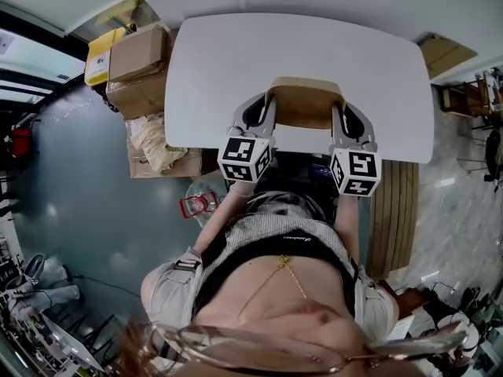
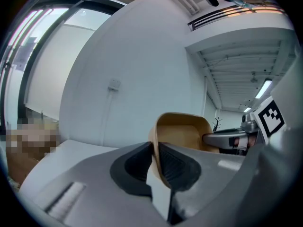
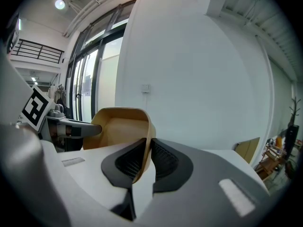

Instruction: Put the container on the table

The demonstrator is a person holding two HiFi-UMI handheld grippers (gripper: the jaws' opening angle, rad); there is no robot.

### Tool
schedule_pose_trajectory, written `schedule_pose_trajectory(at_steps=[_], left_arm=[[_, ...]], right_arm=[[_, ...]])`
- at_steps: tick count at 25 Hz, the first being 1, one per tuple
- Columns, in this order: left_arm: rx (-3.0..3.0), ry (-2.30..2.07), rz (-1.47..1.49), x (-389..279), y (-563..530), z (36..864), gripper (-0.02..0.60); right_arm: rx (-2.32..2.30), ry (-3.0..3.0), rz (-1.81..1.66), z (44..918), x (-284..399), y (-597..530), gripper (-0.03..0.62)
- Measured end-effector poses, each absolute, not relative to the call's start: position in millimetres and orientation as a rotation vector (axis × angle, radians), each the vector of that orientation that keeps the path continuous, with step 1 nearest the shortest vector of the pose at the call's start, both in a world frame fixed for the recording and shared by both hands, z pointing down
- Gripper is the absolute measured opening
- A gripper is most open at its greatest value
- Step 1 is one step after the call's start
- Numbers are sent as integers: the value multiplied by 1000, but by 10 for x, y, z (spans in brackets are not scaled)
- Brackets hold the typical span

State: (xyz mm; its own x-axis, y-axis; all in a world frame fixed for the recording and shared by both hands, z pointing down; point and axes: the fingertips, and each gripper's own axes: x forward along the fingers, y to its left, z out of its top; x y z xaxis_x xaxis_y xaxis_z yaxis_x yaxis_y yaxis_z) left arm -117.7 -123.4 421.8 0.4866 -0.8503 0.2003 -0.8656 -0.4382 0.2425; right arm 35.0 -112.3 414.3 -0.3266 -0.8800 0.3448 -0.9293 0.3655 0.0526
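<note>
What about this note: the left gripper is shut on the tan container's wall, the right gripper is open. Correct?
No. The right gripper is also shut on the container, as the right gripper view shows. The left gripper is shut on it, as noted.

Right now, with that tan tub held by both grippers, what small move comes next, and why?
Probably lower the tub straight down. The left gripper and right gripper pinch its opposite walls, and it is already over the near edge of the table.

Bright, even indoor light; heavy fisheye distortion, edges dark.
</note>
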Motion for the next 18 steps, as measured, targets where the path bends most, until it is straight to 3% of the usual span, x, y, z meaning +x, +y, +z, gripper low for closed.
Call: schedule_pose_trajectory(at_steps=[18], left_arm=[[2457,-1496,135,-83,-1848,4001,23]], right_arm=[[1591,-2390,259,4063,1445,-1786,58]])
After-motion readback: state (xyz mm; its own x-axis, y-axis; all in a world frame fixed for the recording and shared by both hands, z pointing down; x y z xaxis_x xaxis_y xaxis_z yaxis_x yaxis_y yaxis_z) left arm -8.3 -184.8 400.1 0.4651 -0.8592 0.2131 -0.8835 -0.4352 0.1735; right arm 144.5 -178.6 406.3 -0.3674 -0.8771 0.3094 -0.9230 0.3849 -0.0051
